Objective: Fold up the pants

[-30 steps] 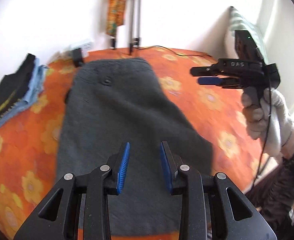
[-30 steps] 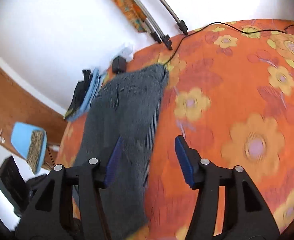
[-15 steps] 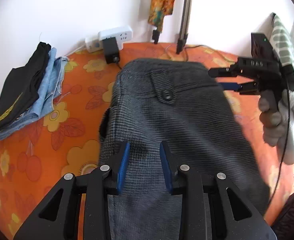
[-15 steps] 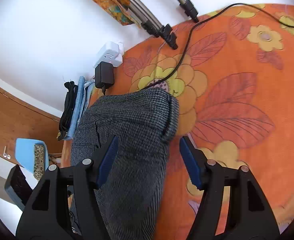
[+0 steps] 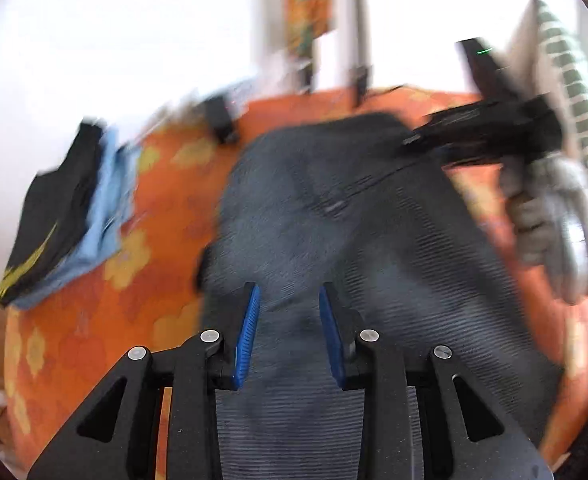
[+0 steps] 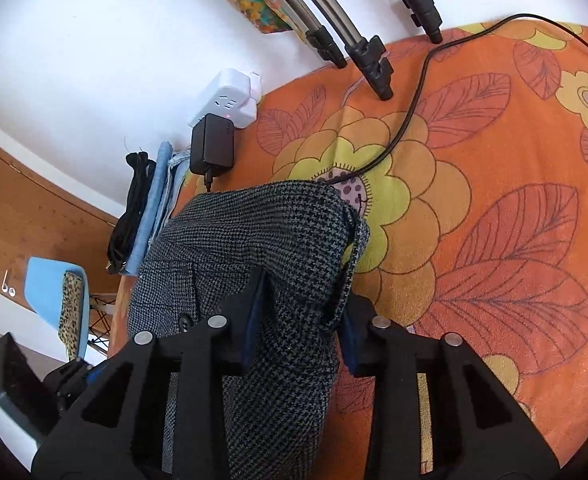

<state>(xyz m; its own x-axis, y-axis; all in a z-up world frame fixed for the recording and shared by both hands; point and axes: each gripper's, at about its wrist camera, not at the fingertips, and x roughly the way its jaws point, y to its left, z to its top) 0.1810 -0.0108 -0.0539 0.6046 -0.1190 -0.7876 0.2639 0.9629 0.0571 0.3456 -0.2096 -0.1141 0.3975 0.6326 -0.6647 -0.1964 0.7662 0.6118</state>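
Observation:
Grey houndstooth pants (image 5: 334,240) lie on the orange flowered cloth (image 5: 94,320), waistband toward the wall. My left gripper (image 5: 288,300) is open, its blue pads just above the pants' middle; this view is motion-blurred. My right gripper (image 6: 300,284) is open and straddles the right waistband edge of the pants (image 6: 254,240), fabric bunched between the fingers. It also shows in the left wrist view (image 5: 474,136), held by a gloved hand (image 5: 554,216) at the pants' far right corner.
A folded stack of black and blue clothes (image 5: 66,208) lies at the left. A white power strip with a black adapter (image 6: 214,144), a black cable (image 6: 414,108) and tripod legs (image 6: 370,60) stand near the wall. A blue chair (image 6: 54,304) is beside the surface.
The right gripper has moved forward onto the waistband edge, so fabric now sits between its fingers. The left gripper has shifted over the pants and its view has become blurred.

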